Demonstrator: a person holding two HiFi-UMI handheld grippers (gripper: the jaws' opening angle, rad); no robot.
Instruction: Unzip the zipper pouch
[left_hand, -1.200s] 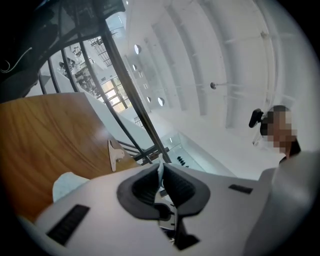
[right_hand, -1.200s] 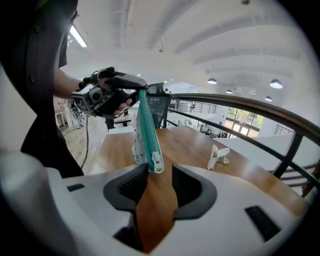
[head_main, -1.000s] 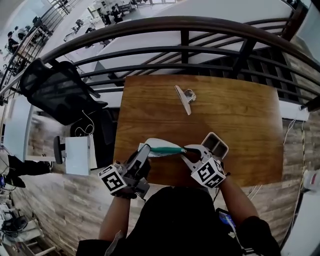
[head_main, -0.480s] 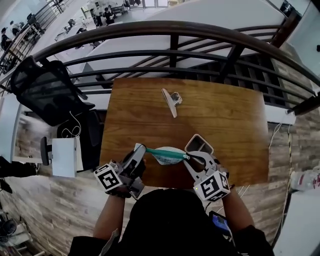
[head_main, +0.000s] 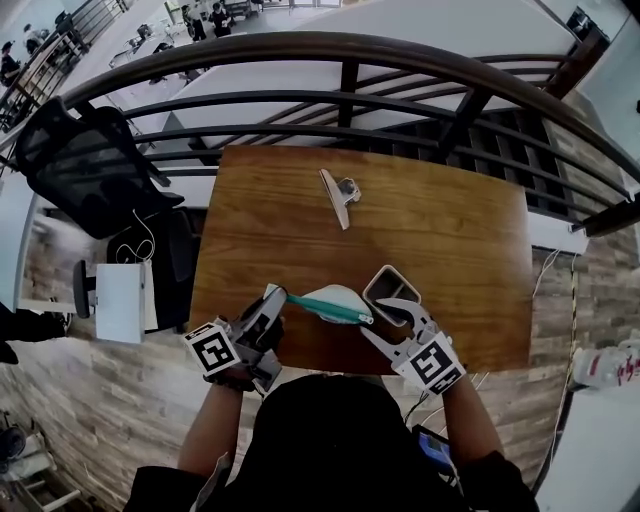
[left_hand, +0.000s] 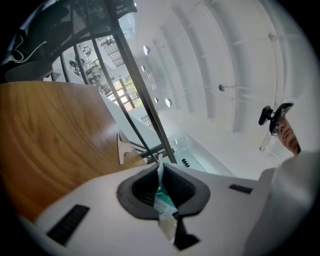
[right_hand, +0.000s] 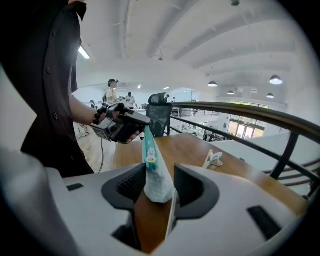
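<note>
Over wooden table (head_main: 440, 230), zipper pouch's (head_main: 335, 300) end sits pinched inside left claw (head_main: 272, 298).

Left claw (head_main: 272, 300) clamped, right claw (head_main: 384, 318) loosening round pouch (head_main: 337, 299)

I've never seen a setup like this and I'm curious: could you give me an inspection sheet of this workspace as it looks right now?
Surface: wooden table.
Job's things: white zipper pouch with a teal zipper, at the table's near edge.
Clutter: white clip lying toward the far side; small open box beside the right gripper.
Grippers: left gripper is shut on one end of the pouch. The right gripper has just been opening its jaws; the pouch's other end sits between them, pads not pressing.
Cables: white cable looped off the table, by the chair.
Surroundings: dark curved railing beyond the table; black mesh chair at left.
</note>
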